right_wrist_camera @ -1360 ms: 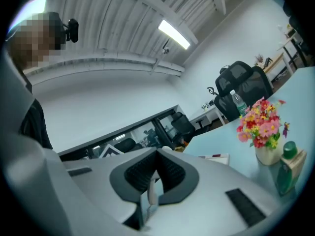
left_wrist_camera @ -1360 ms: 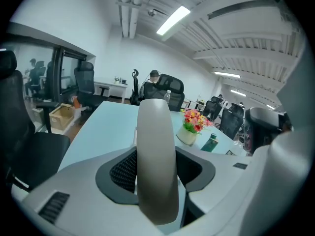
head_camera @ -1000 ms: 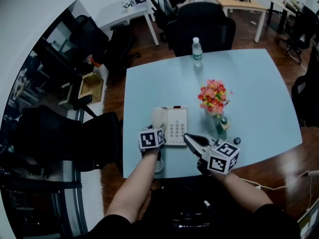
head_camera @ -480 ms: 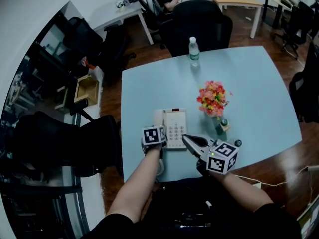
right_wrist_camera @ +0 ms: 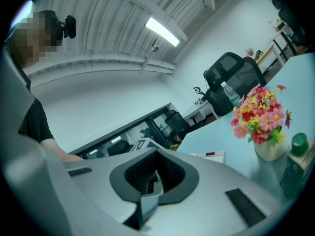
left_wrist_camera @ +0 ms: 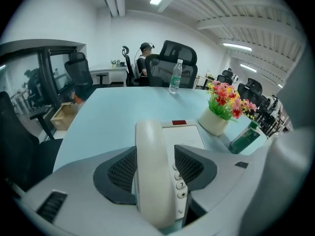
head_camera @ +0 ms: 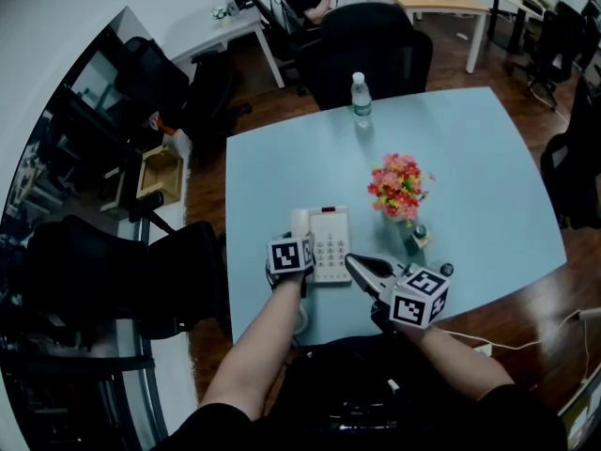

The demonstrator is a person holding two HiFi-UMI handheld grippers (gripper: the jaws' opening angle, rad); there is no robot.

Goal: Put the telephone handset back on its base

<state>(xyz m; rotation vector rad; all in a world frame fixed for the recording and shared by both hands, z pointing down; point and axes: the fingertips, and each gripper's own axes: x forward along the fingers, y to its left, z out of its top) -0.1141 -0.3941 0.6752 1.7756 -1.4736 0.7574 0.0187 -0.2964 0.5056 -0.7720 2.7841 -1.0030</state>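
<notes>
The white telephone base (head_camera: 332, 242) lies near the table's front edge, with the cream handset (head_camera: 299, 224) lying along its left side. My left gripper (head_camera: 297, 244) straddles the handset's near end. In the left gripper view the handset (left_wrist_camera: 153, 181) lies between the two dark pads (left_wrist_camera: 122, 171), and the keypad (left_wrist_camera: 180, 185) shows through a narrow gap on the right side. The jaws are opening. My right gripper (head_camera: 353, 262) hovers right of the phone, tilted up off the table, shut with nothing in it (right_wrist_camera: 149, 196).
A pot of pink and yellow flowers (head_camera: 399, 185) and a small green bottle (head_camera: 416, 236) stand right of the phone. A water bottle (head_camera: 358, 92) stands at the far edge of the pale blue table (head_camera: 479, 148). Office chairs surround the table.
Both grippers stay where they were, and the handset stays on the base. Only the head view has shifted slightly.
</notes>
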